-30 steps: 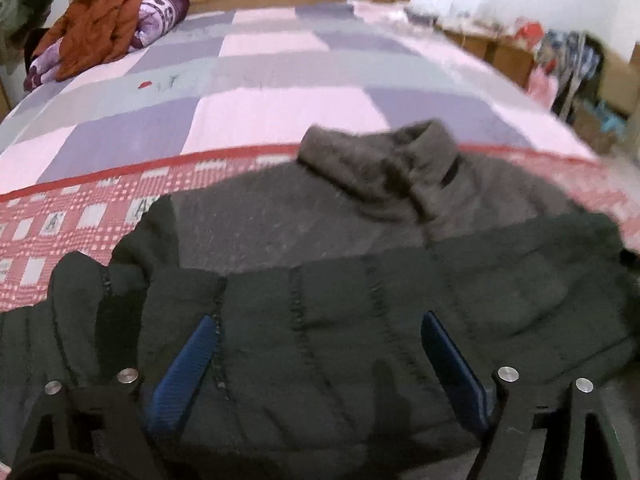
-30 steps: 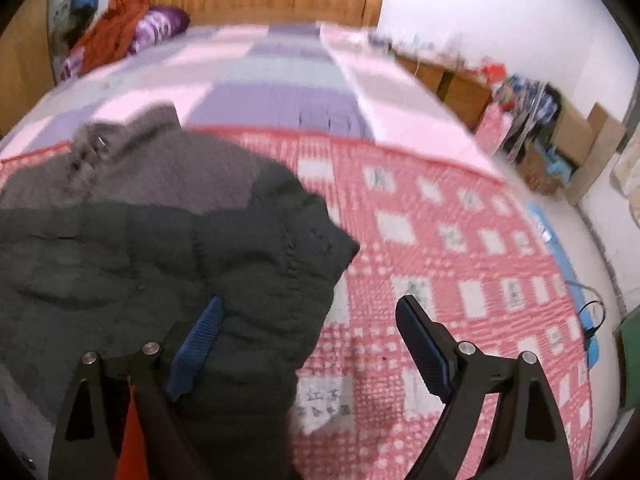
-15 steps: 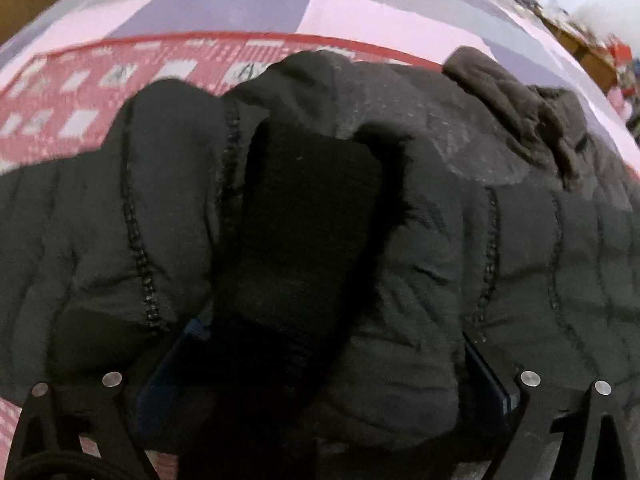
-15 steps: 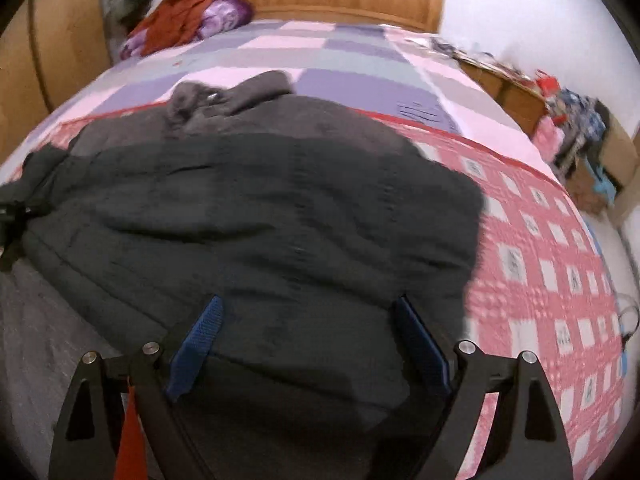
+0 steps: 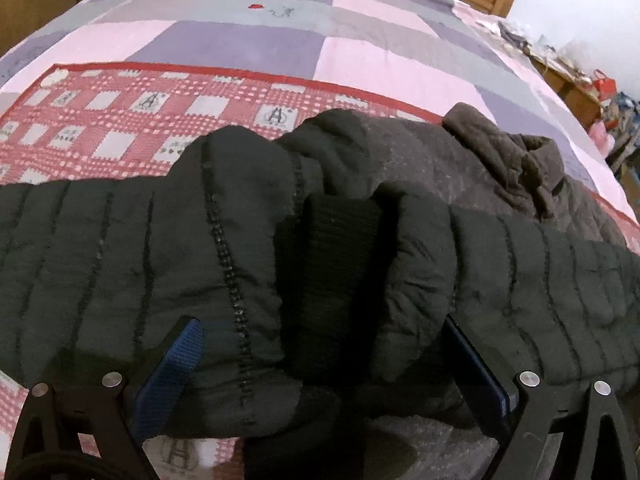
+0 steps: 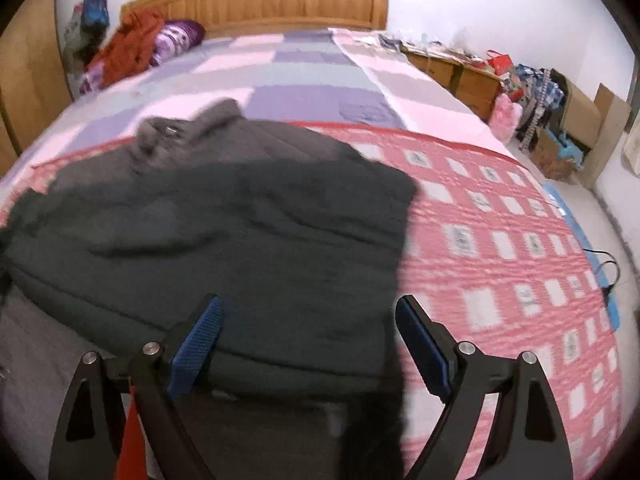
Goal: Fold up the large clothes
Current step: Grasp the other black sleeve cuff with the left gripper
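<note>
A dark quilted jacket [image 5: 520,280] with a grey collar [image 5: 508,152] lies across the red checked blanket [image 5: 120,120] on the bed. In the left wrist view its sleeve with a black ribbed cuff [image 5: 336,276] is folded over the body and bunches between the fingers of my left gripper [image 5: 324,340], whose jaws stand wide apart around it. In the right wrist view the jacket [image 6: 224,232] fills the left and middle. My right gripper [image 6: 308,320] is open, low over the jacket's near edge, its right finger by the jacket's right side.
The bed has a pink and purple patchwork cover [image 6: 304,80] and a wooden headboard [image 6: 280,0]. An orange garment [image 6: 132,44] and a purple pillow [image 6: 176,40] lie at its head. Boxes and clutter [image 6: 540,92] stand along the right wall.
The left gripper has drawn back slightly from the folded sleeve; more blanket shows. The right gripper has shifted right, so the jacket's right edge and red blanket show again.
</note>
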`<state>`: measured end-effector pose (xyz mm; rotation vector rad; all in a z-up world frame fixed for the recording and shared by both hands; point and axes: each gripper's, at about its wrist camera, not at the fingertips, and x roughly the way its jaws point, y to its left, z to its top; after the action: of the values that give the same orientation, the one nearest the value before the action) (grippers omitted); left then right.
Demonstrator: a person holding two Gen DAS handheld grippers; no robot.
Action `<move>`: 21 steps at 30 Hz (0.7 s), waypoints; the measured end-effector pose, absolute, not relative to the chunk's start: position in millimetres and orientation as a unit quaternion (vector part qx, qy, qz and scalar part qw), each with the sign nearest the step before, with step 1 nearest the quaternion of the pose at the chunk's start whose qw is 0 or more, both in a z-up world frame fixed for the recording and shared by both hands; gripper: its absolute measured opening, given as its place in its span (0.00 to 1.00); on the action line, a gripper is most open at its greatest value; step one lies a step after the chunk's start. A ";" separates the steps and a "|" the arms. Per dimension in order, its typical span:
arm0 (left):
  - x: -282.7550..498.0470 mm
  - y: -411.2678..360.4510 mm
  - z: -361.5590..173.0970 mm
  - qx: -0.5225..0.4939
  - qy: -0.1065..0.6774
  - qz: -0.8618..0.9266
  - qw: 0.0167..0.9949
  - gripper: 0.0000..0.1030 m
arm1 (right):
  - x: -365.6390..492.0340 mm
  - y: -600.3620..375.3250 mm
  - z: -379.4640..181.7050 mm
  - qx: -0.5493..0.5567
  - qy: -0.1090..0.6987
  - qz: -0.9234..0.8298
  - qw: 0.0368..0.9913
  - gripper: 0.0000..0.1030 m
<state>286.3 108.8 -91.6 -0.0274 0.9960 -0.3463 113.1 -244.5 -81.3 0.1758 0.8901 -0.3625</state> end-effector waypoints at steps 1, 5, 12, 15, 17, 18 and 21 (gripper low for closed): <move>284.1 108.2 -86.6 -0.013 0.470 -0.162 0.867 0.95 | 121.5 -232.7 -81.5 0.084 0.428 -0.167 0.885 0.87; 276.2 117.2 -74.7 -0.031 0.459 -0.172 0.871 0.95 | 153.2 -182.4 -78.6 0.080 0.425 -0.120 0.894 0.87; 273.0 197.0 -79.7 -0.060 0.473 -0.102 0.873 0.95 | 194.5 -109.8 -115.0 0.004 0.505 -0.063 0.861 0.88; 267.1 244.1 -76.9 -0.085 0.467 -0.071 0.877 0.95 | 190.5 -102.7 -119.5 -0.014 0.493 -0.069 0.867 0.89; 264.6 273.3 -75.4 -0.091 0.464 -0.048 0.880 0.95 | 189.0 -102.7 -120.3 -0.011 0.492 -0.069 0.868 0.89; 264.7 289.8 -75.1 -0.094 0.463 -0.034 0.880 0.95 | 189.4 -102.1 -120.5 -0.013 0.493 -0.069 0.867 0.89; 267.6 327.9 -74.3 -0.100 0.461 0.000 0.882 0.95 | 190.0 -98.5 -123.6 -0.020 0.496 -0.073 0.865 0.90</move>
<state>267.6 327.9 -74.3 -0.2076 0.9607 -0.0002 190.0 -98.5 -123.6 -0.0410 1.0382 -0.1539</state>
